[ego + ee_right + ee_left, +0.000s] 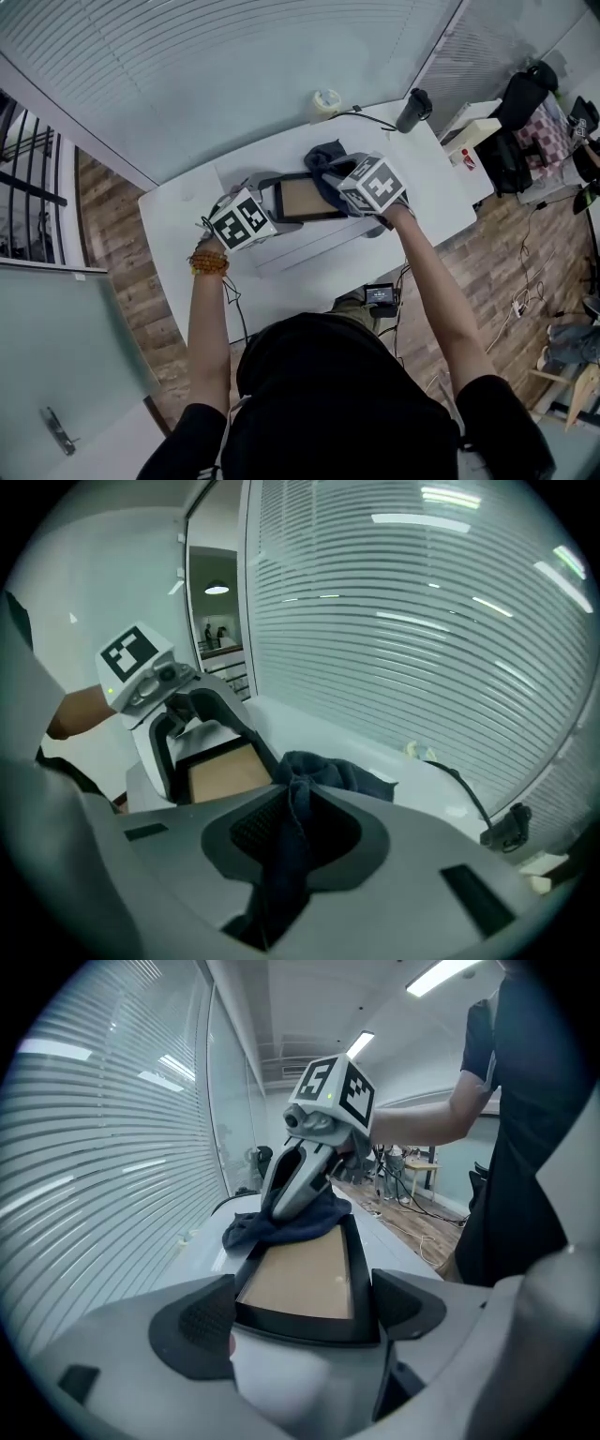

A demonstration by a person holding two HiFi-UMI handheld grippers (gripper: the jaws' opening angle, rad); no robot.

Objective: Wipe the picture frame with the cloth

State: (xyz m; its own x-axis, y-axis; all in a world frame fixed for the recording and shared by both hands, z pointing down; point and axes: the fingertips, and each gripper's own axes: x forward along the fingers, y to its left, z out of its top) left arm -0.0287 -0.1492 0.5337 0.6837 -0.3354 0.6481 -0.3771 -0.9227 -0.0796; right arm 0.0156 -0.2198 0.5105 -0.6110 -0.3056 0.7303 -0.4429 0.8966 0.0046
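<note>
No word, number or brand can be read anywhere in these views. The left marker cube (242,219) and the right marker cube (372,184) carry only black-and-white square patterns, not letters. A white box (466,142) on the table's (178,225) far right end has a red patch of print, too small to make out.
</note>
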